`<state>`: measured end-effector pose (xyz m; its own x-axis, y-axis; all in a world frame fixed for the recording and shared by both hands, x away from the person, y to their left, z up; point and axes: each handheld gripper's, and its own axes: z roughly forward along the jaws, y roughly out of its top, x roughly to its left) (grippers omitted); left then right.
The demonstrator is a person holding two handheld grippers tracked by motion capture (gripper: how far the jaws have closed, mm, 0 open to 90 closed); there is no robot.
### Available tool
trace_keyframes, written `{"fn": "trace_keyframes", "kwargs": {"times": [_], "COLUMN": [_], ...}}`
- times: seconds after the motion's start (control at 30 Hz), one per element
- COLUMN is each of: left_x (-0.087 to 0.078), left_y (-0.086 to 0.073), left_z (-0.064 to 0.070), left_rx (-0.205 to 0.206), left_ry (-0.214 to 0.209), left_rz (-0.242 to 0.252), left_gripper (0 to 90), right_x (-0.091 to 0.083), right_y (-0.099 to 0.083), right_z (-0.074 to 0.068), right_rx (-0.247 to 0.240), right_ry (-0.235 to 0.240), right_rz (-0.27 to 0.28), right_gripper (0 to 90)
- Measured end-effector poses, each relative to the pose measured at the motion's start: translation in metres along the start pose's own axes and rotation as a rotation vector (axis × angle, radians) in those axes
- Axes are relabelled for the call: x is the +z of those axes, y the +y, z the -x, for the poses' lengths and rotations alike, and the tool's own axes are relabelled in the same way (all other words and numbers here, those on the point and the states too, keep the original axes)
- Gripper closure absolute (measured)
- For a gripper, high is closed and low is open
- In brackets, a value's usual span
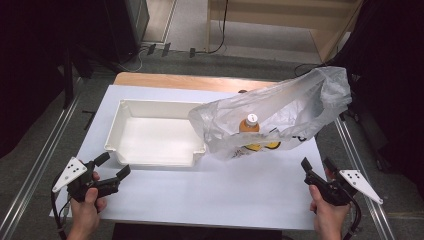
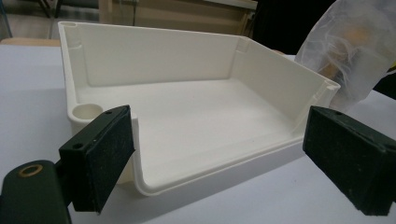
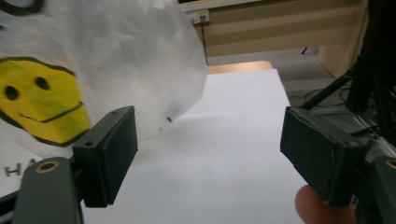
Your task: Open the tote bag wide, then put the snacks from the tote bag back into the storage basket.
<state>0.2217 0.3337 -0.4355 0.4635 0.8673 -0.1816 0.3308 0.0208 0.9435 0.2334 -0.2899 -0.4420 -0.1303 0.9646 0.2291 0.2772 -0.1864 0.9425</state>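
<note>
A white plastic tray point(image 1: 123, 107) sits empty on the white table, its low front wall toward me; the left gripper view shows the tray's point(image 2: 196, 179) open front close ahead. To its right a translucent plastic bag point(image 1: 300, 102) with a yellow smiley print stands crumpled, and an orange bottle point(image 1: 249, 126) with a white cap shows through it. The bag point(image 3: 116, 56) lies just ahead and left of my right gripper. My left gripper point(image 1: 114, 166) is open near the tray's front left corner. My right gripper point(image 1: 316, 164) is open just right of the bag. Both hold nothing.
The white table point(image 1: 225, 190) has bare room along its front between the two grippers. Metal rails point(image 1: 30, 175) run along both sides. A wooden board point(image 1: 165, 80) edges the table's far side, with cables and a wooden cabinet on the floor beyond.
</note>
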Motion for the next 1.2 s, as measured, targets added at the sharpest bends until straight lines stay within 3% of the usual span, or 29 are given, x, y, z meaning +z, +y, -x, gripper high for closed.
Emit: {"fn": "trace_keyframes", "kwargs": {"times": [0.37, 0.47, 0.6, 0.63, 0.7, 0.73, 0.87, 0.9, 1.03, 1.1, 1.17, 1.2], "left_x": [0.004, 0.006, 0.009, 0.010, 0.012, 0.015, 0.022, 0.026, 0.043, 0.050, 0.057, 0.057], "left_y": [0.001, 0.002, 0.007, 0.013, 0.017, 0.021, 0.024, 0.025, 0.029, 0.032, 0.037, 0.037], "left_z": [0.005, 0.007, 0.012, 0.018, 0.021, 0.026, 0.034, 0.037, 0.051, 0.059, 0.067, 0.067], "left_rx": [-0.005, -0.002, -0.022, -0.008, -0.009, -0.004, 0.002, 0.009, 0.027, 0.035, 0.051, 0.051], "left_ry": [-0.007, -0.004, -0.034, -0.037, -0.046, -0.053, -0.063, -0.069, -0.103, -0.119, -0.139, -0.139], "left_rz": [0.007, 0.005, 0.018, 0.032, 0.038, 0.037, 0.028, 0.018, -0.002, -0.001, -0.001, -0.001], "left_gripper": [9.3, 9.3, 9.3, 9.3, 9.3, 9.3, 9.3, 9.3, 9.3, 9.3, 9.3, 9.4], "right_x": [0.007, 0.013, 0.022, 0.028, 0.031, 0.039, 0.050, 0.057, 0.067, 0.070, 0.072, 0.072], "right_y": [0.023, 0.027, 0.037, 0.042, 0.044, 0.048, 0.052, 0.053, 0.053, 0.052, 0.051, 0.051], "right_z": [-0.032, -0.035, -0.032, -0.031, -0.031, -0.033, -0.038, -0.043, -0.052, -0.055, -0.058, -0.058], "right_rx": [-0.046, -0.057, -0.004, 0.015, 0.015, 0.012, -0.014, -0.022, -0.036, -0.036, -0.041, -0.041], "right_ry": [0.098, 0.097, 0.102, 0.136, 0.146, 0.183, 0.227, 0.254, 0.276, 0.285, 0.300, 0.300], "right_rz": [0.024, 0.015, -0.008, -0.006, -0.007, -0.016, -0.024, -0.024, -0.039, -0.039, -0.039, -0.039], "right_gripper": [15.2, 15.2, 14.8, 13.8, 13.7, 14.0, 16.7, 20.8, 23.3, 28.6, 40.9, 40.9]}}
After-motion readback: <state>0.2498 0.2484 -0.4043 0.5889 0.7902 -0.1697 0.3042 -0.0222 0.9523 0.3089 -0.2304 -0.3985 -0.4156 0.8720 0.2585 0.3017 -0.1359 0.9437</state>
